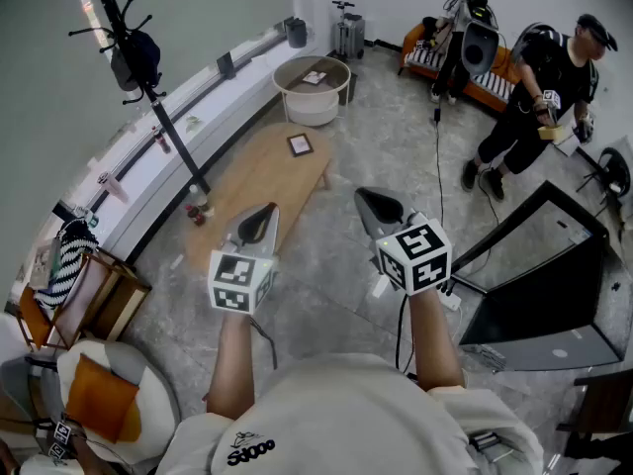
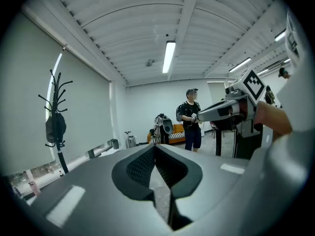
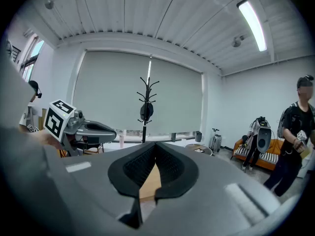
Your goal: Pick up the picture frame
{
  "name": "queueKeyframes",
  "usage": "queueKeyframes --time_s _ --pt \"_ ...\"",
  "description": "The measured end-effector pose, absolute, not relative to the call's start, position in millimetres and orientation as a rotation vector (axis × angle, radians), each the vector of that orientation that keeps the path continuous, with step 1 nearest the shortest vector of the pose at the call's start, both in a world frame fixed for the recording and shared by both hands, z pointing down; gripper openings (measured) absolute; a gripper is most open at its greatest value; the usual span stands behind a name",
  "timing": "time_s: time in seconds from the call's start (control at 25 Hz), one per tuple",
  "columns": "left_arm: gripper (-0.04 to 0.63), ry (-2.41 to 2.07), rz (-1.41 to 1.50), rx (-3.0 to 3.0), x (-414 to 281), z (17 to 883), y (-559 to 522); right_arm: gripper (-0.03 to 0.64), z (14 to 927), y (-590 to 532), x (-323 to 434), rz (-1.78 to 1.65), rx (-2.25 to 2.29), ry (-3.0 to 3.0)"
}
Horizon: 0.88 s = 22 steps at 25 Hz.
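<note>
While you hold the left tool (image 1: 263, 216) and right tool (image 1: 371, 202) both clenched on nothing, the picture frame (image 1: 300, 144) lies near the far end of the wooden counter (image 1: 252, 181), well apart from both tools.

Layout, head view. The counter (image 1: 259, 178) extends ahead of the left hand-held gripper (image 1: 262, 220). The picture frame (image 1: 300, 144) lies on the counter's far half, ahead of both grippers and between their lines. The right hand-held gripper (image 1: 377, 209) hangs right of the counter, over the floor (image 1: 336, 265). A round tub (image 1: 312, 113) stands beyond the frame. A coat stand (image 1: 158, 117) rises ahead-left of the left hand-held gripper, beside the counter. A person (image 1: 539, 102) stands far ahead-right of the right hand-held gripper, near a sofa (image 1: 499, 85).
</note>
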<state>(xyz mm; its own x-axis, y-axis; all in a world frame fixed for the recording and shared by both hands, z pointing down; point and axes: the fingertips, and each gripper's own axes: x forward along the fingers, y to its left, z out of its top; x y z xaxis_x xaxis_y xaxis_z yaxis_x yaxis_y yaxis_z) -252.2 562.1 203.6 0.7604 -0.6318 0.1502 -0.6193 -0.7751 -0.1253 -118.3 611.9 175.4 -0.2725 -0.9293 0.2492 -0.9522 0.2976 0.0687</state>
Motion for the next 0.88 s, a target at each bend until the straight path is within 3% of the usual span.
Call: queueKeyframes --time_s 0.88 --pt "0.009 1.021 -0.304 -2.867 -189 213 580 0.005 180 619 -64 0.159 1.722 -2.381"
